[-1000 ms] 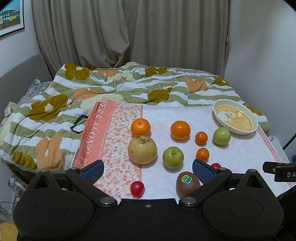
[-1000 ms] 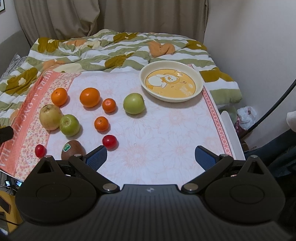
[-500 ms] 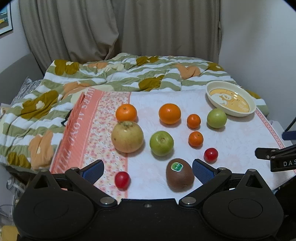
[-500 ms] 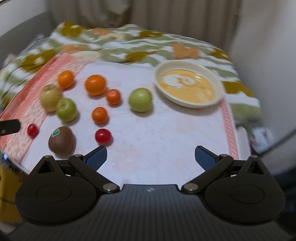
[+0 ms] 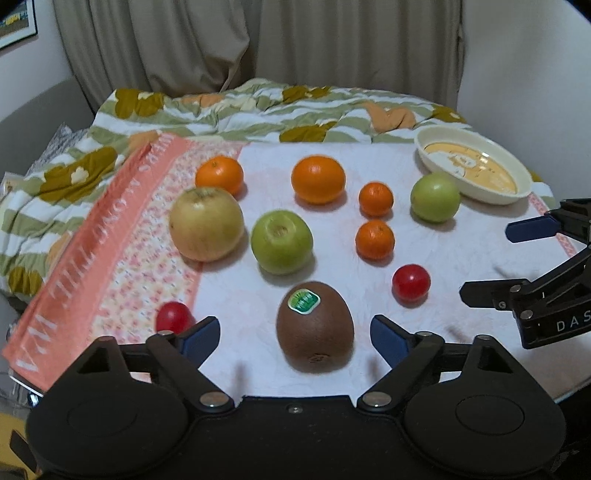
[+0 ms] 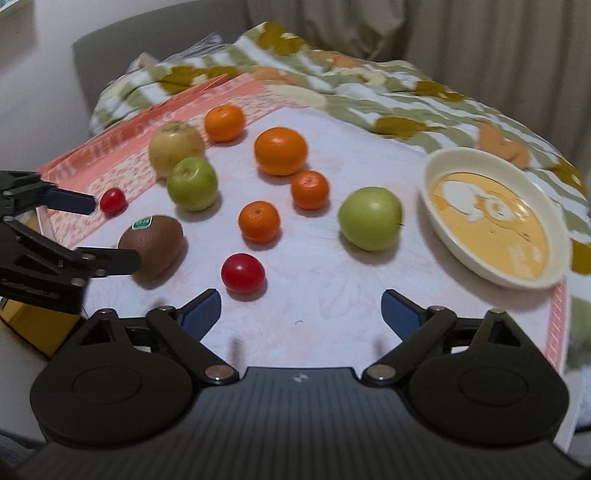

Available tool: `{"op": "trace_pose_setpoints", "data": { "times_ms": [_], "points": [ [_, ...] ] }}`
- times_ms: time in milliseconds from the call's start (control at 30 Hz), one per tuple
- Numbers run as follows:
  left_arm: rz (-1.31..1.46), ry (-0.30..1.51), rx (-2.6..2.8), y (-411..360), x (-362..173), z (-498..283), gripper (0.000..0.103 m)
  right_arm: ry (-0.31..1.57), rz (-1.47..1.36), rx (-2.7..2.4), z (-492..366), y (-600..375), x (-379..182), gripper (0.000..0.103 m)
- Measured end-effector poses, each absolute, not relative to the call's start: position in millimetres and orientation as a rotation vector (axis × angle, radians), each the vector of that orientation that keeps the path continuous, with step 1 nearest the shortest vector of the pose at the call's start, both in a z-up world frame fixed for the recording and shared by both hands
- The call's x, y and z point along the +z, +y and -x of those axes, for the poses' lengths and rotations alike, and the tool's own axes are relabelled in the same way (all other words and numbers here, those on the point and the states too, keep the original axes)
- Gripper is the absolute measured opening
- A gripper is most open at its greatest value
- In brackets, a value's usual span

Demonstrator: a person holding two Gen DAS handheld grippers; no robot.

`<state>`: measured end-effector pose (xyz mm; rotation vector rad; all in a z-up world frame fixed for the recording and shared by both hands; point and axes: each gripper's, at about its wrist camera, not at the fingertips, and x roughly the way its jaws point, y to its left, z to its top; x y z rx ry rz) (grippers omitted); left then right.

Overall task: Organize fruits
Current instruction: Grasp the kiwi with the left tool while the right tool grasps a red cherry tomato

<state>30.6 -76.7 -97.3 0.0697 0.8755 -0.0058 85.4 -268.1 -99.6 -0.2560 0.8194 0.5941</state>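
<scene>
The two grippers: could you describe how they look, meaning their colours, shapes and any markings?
Both the left gripper and the right gripper are matte black, with two round lobes, angled linkage arms with silver rivets, and blue pads on the fingertips. The right body has ribbed grooves and a small white logo; white letters "DAS" show on its side. No hands or sleeves are visible.

Ahead of you a rumpled quilt with green stripes and brown and orange flowers covers the bed behind the counter. A white cloth with a pink flowered band and a salmon lettered border lies spread over the counter. Beige curtains hang down the back wall, and you can see the corner of a framed picture at the upper left. To your right stands a plain white wall, and a grey headboard runs along the bed's left side
</scene>
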Motion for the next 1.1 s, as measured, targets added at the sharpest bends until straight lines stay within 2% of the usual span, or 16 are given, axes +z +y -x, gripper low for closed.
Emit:
{"op": "trace_pose_setpoints", "data": {
  "times_ms": [167,233,333,400,600,867,933,967,1100],
  "points": [
    [-0.029,0.904,0.014,-79,-113,-41,0.084,0.838,0.288,0.681,-95,-263,-112,0.101],
    [-0.022,0.912,0.012,-81,-116,-45,0.075,0.834,0.307,0.709,-96,-260,-114,0.099],
    [-0.001,0.932,-0.008,-80,-120,-50,0.058,0.846,0.317,0.739,-98,-256,-118,0.091],
    [0.016,0.93,-0.012,-80,-121,-50,0.058,0.854,0.325,0.756,-101,-253,-121,0.083],
    [0.012,0.93,0.004,-78,-119,-48,0.058,0.856,0.339,0.794,-105,-245,-125,0.074],
    [0.011,0.926,0.038,-69,-119,-42,0.058,0.841,0.344,0.822,-109,-231,-128,0.068],
    [0.015,0.924,0.044,-69,-118,-41,0.058,0.837,0.349,0.826,-108,-229,-128,0.059],
    [0.017,0.923,0.047,-69,-118,-41,0.058,0.831,0.357,0.83,-108,-228,-128,0.048],
    [0.022,0.912,0.056,-69,-115,-38,0.057,0.833,0.355,0.843,-107,-228,-125,0.048]
  ]
}}
